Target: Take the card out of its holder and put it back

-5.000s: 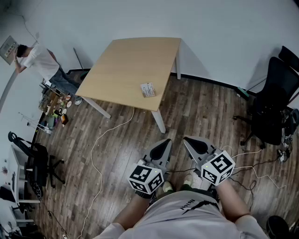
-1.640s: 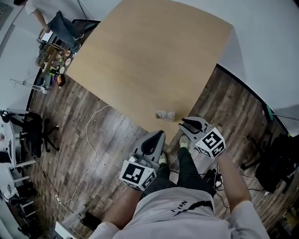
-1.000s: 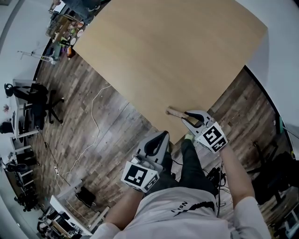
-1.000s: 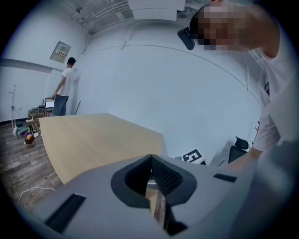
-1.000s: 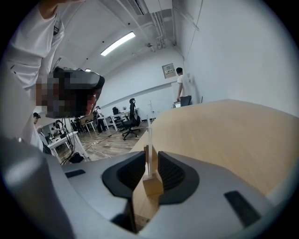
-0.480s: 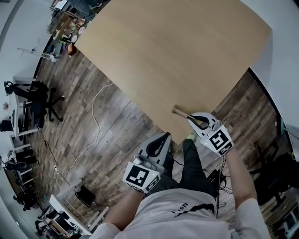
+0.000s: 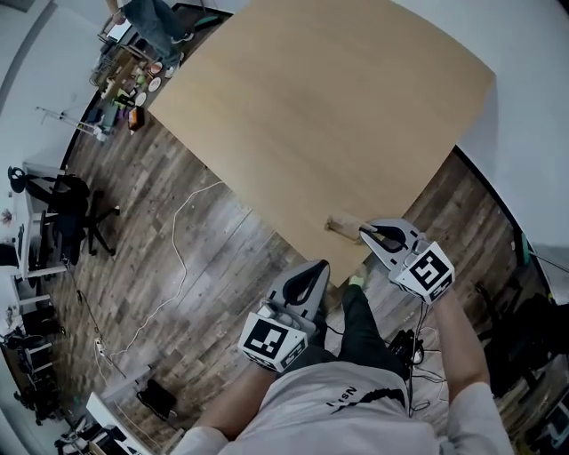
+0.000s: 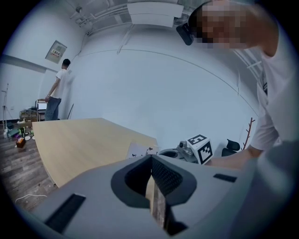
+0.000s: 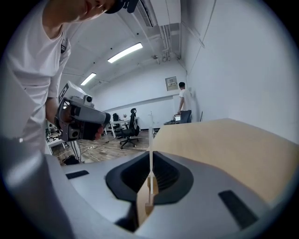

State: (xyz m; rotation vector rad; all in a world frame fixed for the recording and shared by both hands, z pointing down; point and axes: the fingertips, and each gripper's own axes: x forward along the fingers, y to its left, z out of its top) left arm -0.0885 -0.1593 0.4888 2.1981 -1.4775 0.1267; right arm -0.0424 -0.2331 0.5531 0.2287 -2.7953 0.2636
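A small wooden holder (image 7: pixel 343 224) with a white card stands near the front corner of the light wood table (image 7: pixel 311 115). My right gripper (image 7: pixel 364 232) is shut, its tip right beside the holder; whether they touch I cannot tell. In the right gripper view the card (image 9: pixel 151 130) is edge-on, straight ahead of the shut jaws (image 9: pixel 150 153). My left gripper (image 7: pixel 318 266) is shut and empty, held lower, just off the table's edge over the floor. From the left gripper view (image 8: pixel 152 158) the card (image 8: pixel 139 150) shows beside the right gripper (image 8: pixel 168 153).
A person (image 7: pixel 156 13) stands by the wall beyond the table's far side. A white cable (image 7: pixel 178 267) trails across the wood floor to the left. Office chairs stand at the left (image 7: pixel 76 222) and right (image 7: pixel 533 347).
The person has walked up to the table from a distance. My right gripper came up to the card holder; in the last half second both grippers have barely shifted.
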